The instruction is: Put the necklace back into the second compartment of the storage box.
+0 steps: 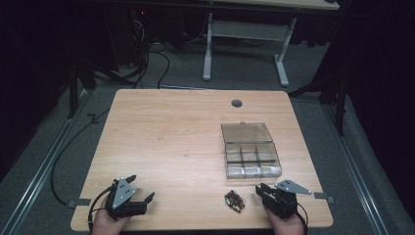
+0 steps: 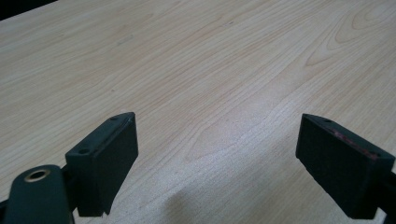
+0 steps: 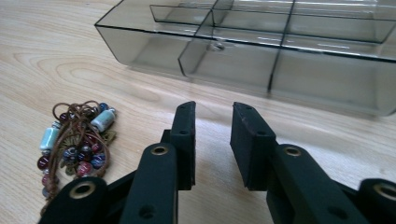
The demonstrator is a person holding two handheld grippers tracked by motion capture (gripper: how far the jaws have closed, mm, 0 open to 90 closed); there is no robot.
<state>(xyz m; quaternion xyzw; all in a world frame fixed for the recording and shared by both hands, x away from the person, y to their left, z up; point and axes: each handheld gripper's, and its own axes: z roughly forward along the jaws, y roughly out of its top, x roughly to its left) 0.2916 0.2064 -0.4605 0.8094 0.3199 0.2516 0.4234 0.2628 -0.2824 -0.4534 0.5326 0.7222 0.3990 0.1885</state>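
Left hand-held gripper (image 2: 217, 154) jaws spread wide, nothing between; bare light wood table (image 2: 210, 70) beneath.

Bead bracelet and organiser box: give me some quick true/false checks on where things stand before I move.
1. The bead bracelet lies on the table, outside the box. True.
2. The organiser box has its lid closed. False: the lid is swung open behind it.
3. The right gripper holds the bracelet. False: nothing is between its fingers; the bracelet lies beside them.
4. The left gripper is open over bare table. True.
5. The box compartments hold beads. False: they look empty.
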